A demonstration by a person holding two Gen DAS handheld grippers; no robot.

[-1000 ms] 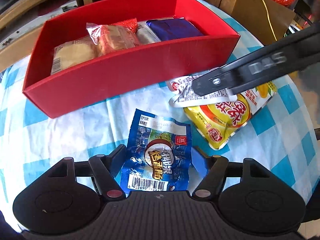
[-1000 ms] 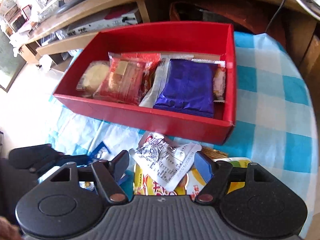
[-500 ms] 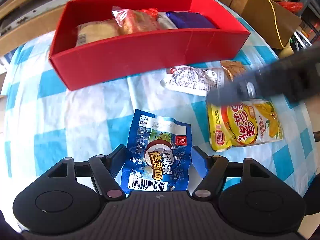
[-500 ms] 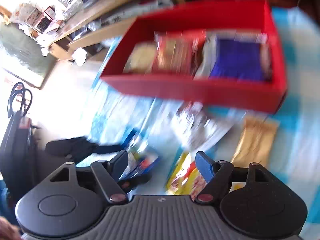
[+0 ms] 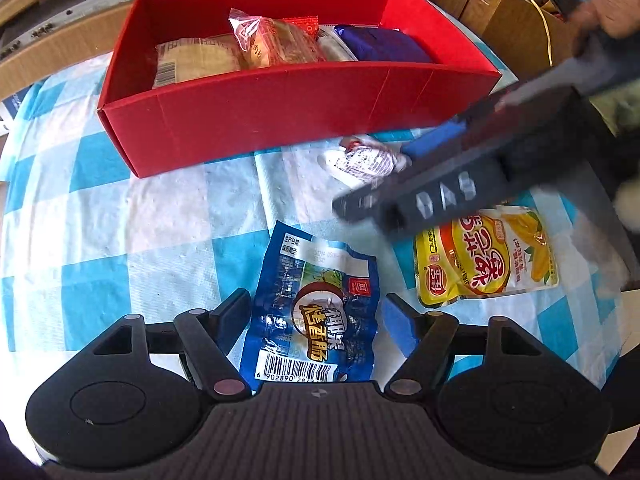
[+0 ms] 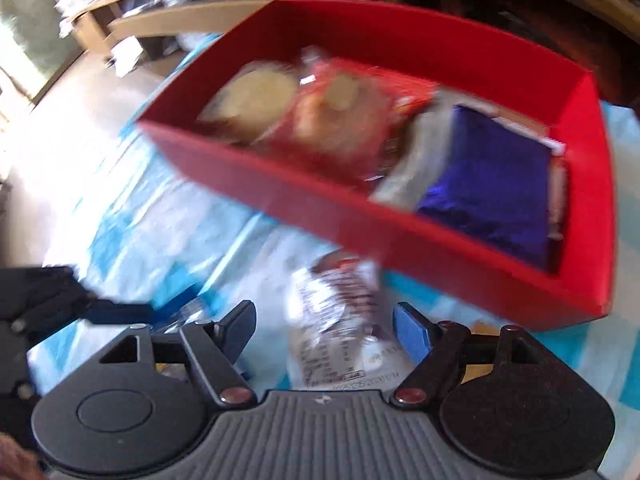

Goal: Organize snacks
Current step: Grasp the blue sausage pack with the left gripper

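My left gripper (image 5: 316, 316) is shut on a blue sausage packet (image 5: 312, 312), its pads against the packet's two long edges just over the blue-checked cloth. The right gripper (image 6: 324, 324) hovers over a white crinkled packet (image 6: 332, 320), which lies between its fingers; the jaws are closing and a gap still shows at the pads. In the left wrist view the right gripper (image 5: 372, 176) covers part of that white packet (image 5: 360, 162). A yellow snack pouch (image 5: 484, 256) lies flat to the right. The red box (image 5: 280, 120) behind holds a tan pastry, a red-wrapped cake, a silver packet and a purple packet (image 6: 492, 184).
Cardboard boxes (image 5: 520, 28) and a yellow cable stand off the table's far right. A wooden shelf (image 5: 60, 40) runs behind the red box (image 6: 320, 216). A person's hand (image 5: 616, 8) holds the right gripper's handle. Checked cloth (image 5: 140, 220) shows left of the blue packet.
The right gripper swung away to the right, then back over the white packet, with its jaws narrower. The blue packet kept its place between the left fingers while the table shifted in view.
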